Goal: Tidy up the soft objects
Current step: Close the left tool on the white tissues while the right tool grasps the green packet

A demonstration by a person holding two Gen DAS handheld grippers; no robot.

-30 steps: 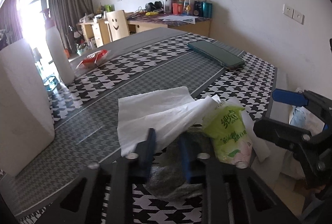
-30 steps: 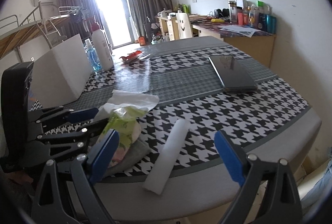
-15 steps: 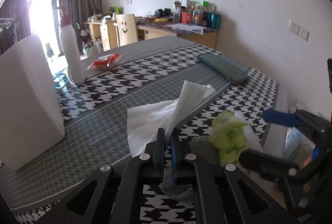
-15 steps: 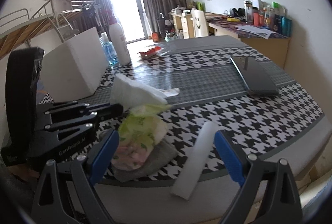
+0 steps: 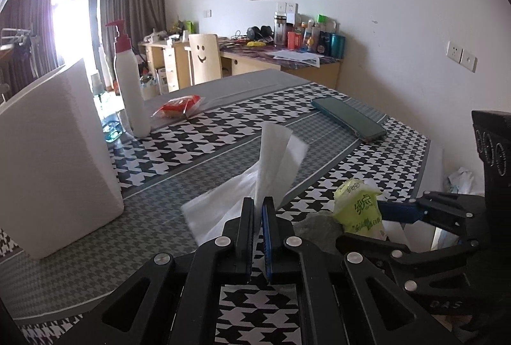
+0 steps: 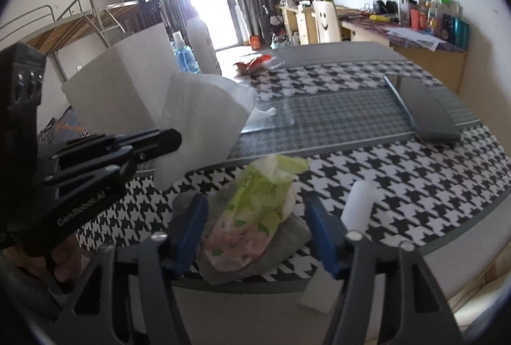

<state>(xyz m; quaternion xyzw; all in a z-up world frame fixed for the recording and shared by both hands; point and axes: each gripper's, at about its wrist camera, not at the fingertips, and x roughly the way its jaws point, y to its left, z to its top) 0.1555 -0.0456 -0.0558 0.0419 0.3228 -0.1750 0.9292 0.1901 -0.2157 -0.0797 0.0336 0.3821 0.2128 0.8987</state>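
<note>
Black-and-white houndstooth cloth with grey check bands covers the table (image 5: pixel 367 166), which stands in a bright room with grey curtains and a cluttered wooden desk (image 5: pixel 306 64) along the far wall. At the near edge the left gripper (image 5: pixel 258 210) has its jaws pressed together on a thin white paper tissue (image 5: pixel 271 159), whose pinched fold stands up just above the fingertips while the rest of the sheet drapes down to the left of them; in the right wrist view the same sheet (image 6: pixel 204 115) hangs lifted from that gripper (image 6: pixel 172 140). Just to the right of it lies a soft green plastic tissue pack (image 5: pixel 361 210) resting on a crumpled grey cloth (image 5: pixel 316 226). The right gripper (image 6: pixel 255 217) is closing with the green pack (image 6: pixel 255 210) and the grey cloth (image 6: pixel 287 236) between its blue fingers (image 6: pixel 322 233); a gap shows on each side of the pack, so the pads do not yet press on it. Just right of that gripper a small white foam roll (image 6: pixel 357 204) lies on the cloth. Farther ahead sit a dark flat case (image 6: pixel 424 108), a red snack packet (image 5: pixel 179 105), a white pump bottle with a red top (image 5: pixel 127 83), and to the left a tall white block (image 5: pixel 54 153).
</note>
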